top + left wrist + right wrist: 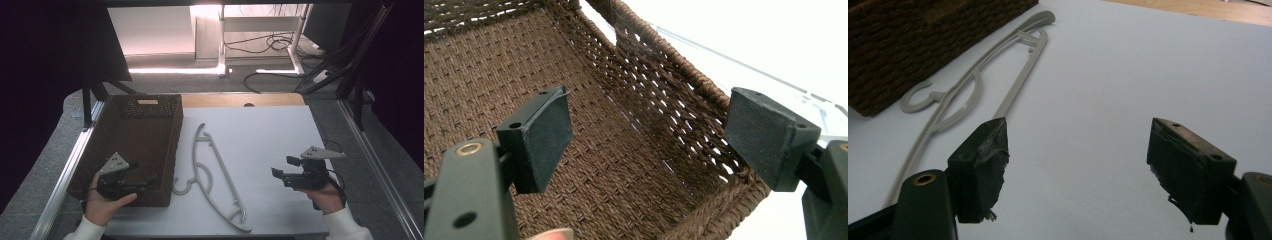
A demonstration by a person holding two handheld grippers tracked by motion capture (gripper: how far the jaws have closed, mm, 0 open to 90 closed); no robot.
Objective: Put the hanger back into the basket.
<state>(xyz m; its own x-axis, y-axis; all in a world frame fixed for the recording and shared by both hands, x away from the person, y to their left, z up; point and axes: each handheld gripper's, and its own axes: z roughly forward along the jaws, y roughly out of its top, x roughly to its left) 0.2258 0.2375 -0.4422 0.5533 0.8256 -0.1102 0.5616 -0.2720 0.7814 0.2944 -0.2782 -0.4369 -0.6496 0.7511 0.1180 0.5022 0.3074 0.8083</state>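
Left claw [150, 180] jaws wide apart, nothing held — poised over near end of brown wicker basket [145, 122], right claw [276, 173] also spread, empty, above white worktop [265, 135], grey plastic hanger [215, 175] flat between claws, touching basket side, no legible writing.
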